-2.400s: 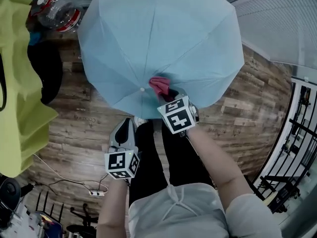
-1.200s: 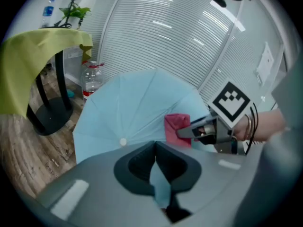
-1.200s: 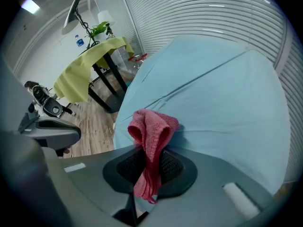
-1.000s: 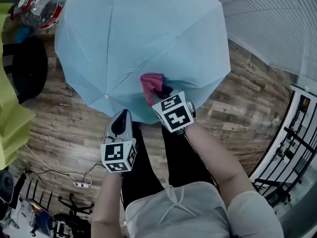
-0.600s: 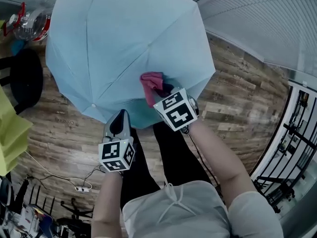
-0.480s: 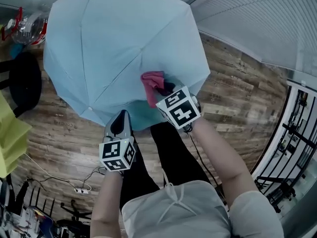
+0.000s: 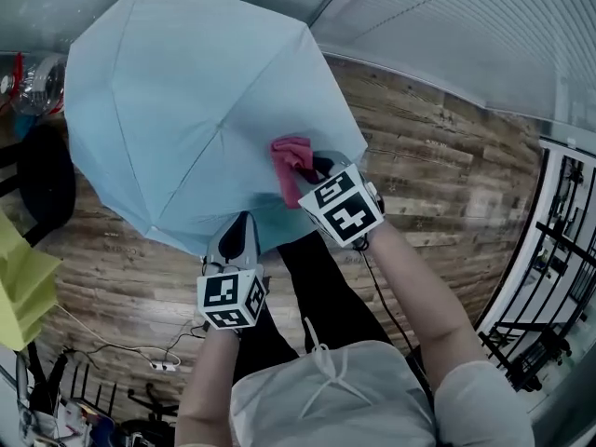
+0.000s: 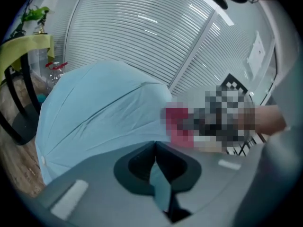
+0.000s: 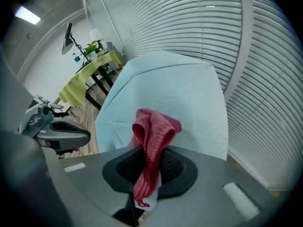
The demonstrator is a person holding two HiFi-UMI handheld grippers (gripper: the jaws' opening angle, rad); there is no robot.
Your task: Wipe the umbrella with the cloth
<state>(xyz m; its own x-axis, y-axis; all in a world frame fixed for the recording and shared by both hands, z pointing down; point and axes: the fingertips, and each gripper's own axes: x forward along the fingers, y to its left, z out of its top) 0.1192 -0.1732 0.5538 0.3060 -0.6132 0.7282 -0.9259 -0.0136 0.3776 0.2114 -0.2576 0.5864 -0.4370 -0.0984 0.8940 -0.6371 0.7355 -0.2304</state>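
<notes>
Left gripper [image 8: 155, 150]: clamped shut on the near hem of the umbrella [image 7: 186, 101], with a strip of pale blue fabric pinched between the jaws
Right gripper [image 9: 149, 161]: closed tight on the cloth [image 9: 154, 126], which is red and bunched up past the jaws
Cloth spot: pressed on the canopy just inside its near edge
Umbrella: opened out over the wooden floor [image 7: 447, 184]
Clear jar [image 7: 23, 80]: tucked by the far left rim, contents can't be made out
Changed: the canopy's shifted left in the head view, both grips kept
</notes>
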